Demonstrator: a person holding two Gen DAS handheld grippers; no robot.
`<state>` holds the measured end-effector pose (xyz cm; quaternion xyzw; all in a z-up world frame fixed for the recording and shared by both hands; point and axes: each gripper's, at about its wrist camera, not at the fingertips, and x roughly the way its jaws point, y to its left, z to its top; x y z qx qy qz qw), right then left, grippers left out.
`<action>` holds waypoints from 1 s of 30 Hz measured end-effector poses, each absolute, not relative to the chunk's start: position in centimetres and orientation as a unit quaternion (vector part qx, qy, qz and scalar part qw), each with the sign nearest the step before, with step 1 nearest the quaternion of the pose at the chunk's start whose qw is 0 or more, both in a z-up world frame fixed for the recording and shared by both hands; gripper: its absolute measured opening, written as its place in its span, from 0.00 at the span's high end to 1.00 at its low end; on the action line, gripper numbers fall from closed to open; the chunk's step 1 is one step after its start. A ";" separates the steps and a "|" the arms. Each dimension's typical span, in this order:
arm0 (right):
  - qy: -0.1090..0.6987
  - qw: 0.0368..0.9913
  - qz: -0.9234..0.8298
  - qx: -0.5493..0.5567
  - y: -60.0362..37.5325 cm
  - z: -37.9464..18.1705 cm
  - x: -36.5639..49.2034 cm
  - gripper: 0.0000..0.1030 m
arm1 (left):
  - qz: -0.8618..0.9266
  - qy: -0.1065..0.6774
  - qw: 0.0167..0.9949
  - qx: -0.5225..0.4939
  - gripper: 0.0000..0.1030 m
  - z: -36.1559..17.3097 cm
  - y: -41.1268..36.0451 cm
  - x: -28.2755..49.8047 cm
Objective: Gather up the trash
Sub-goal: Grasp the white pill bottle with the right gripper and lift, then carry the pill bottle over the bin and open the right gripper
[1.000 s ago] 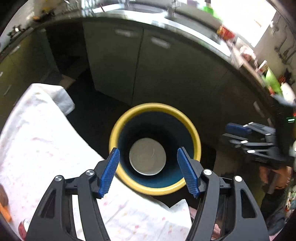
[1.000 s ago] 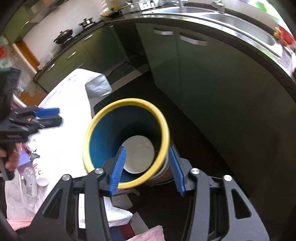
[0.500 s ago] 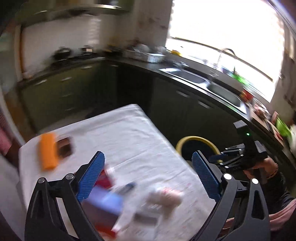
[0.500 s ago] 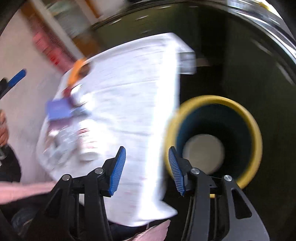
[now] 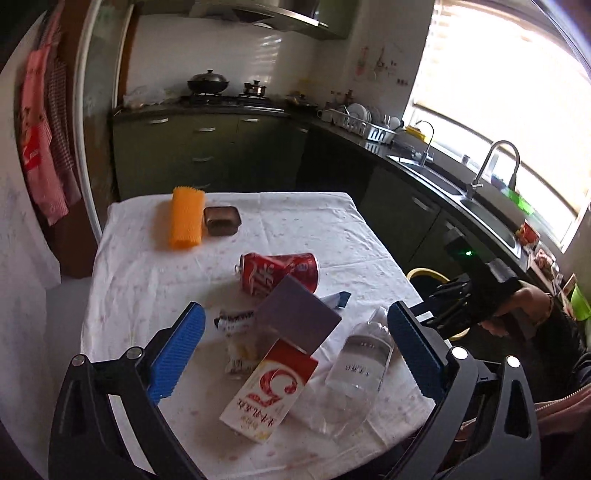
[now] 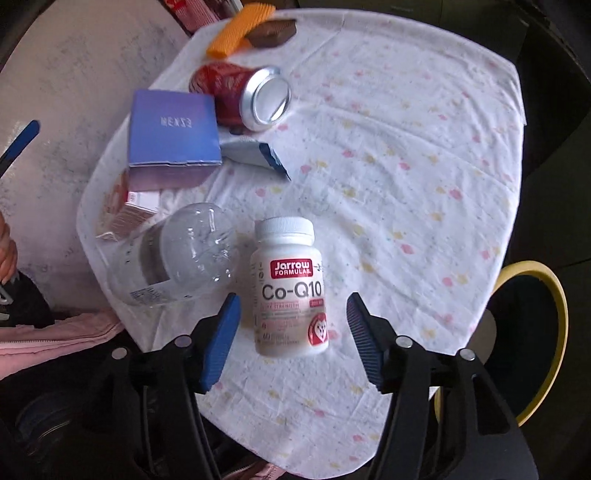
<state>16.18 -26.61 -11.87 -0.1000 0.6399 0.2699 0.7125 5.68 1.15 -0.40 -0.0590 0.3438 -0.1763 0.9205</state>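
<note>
Right claw (image 6: pixel 293 338) hangs over the near edge of the desk (image 6: pixel 406 129), jaws wide apart, nothing in them. The white supplement bottle (image 6: pixel 288 288) lies flat between the pads, touching neither, cap pointing away from the claw, long axis along the fingers. Just left of it a clear plastic bottle (image 6: pixel 173 254) lies on its side near the desk's left edge. Right of the supplement bottle the cloth is bare out to the far and right edges. The yellow-rimmed bin (image 6: pixel 532 339) sits on the floor off the desk's right edge, below desk level.

Farther out: a purple box (image 6: pixel 171 134), a blue-tipped wrapper (image 6: pixel 255 153) just beside it, then a red can (image 6: pixel 240 96) on its side, open end toward the camera. At the far edge, an orange brush (image 6: pixel 238 29) and a brown tin (image 6: pixel 273 31).

Left claw (image 5: pixel 295 350) is above the desk's near end, jaws wide apart, empty. Under it lies a red-and-white carton (image 5: pixel 269 387), long axis running diagonally; the purple box (image 5: pixel 297 314) is just beyond. The red can (image 5: pixel 279 273) lies crosswise mid-desk.
</note>
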 end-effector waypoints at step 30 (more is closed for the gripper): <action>0.616 0.783 0.077 0.027 -44.5 -11.2 16.3 0.57 | -0.210 0.356 0.909 -0.052 0.05 -2.4 -1.5 5.9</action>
